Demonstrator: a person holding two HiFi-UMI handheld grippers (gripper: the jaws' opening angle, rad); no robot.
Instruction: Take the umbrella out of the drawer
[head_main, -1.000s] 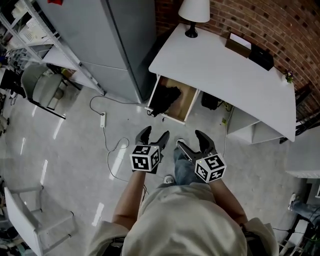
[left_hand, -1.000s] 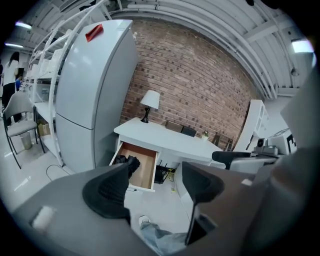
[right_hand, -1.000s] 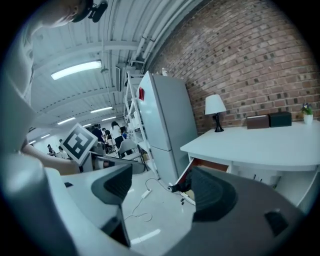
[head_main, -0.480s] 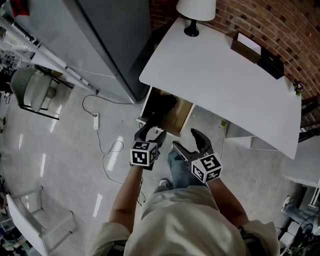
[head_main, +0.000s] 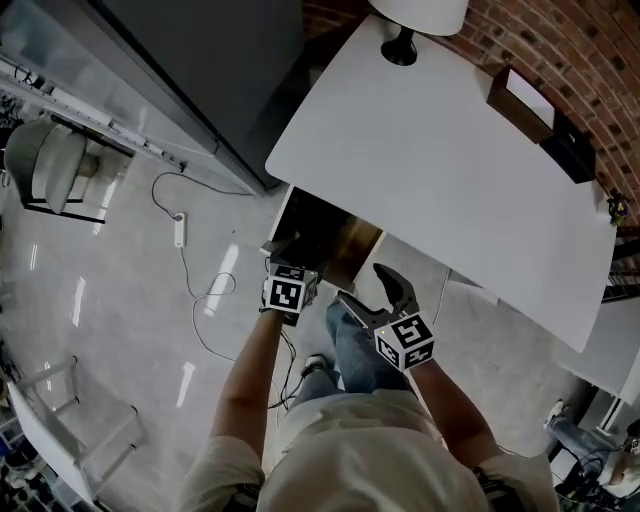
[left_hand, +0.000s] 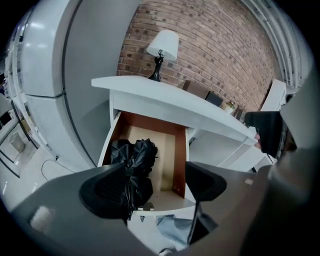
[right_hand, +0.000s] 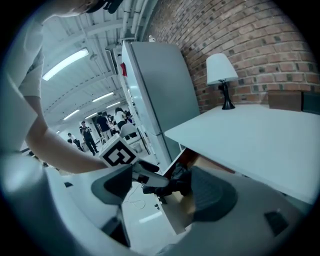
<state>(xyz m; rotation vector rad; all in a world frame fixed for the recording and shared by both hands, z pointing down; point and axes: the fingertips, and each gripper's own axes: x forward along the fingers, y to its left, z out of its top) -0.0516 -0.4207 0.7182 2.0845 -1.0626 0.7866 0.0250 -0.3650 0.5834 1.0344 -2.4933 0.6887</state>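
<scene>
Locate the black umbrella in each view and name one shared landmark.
Head view: umbrella at centre, in the open drawer under the desk edge.
Left gripper view: umbrella lower centre-left, in the drawer's left half.
Right gripper view: umbrella at centre, a dark mass in the drawer.
Shared landmark: white lamp on the desk.

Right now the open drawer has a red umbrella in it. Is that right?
Not quite. The umbrella is black, not red. It does lie in the open drawer, as the left gripper view shows.
</scene>
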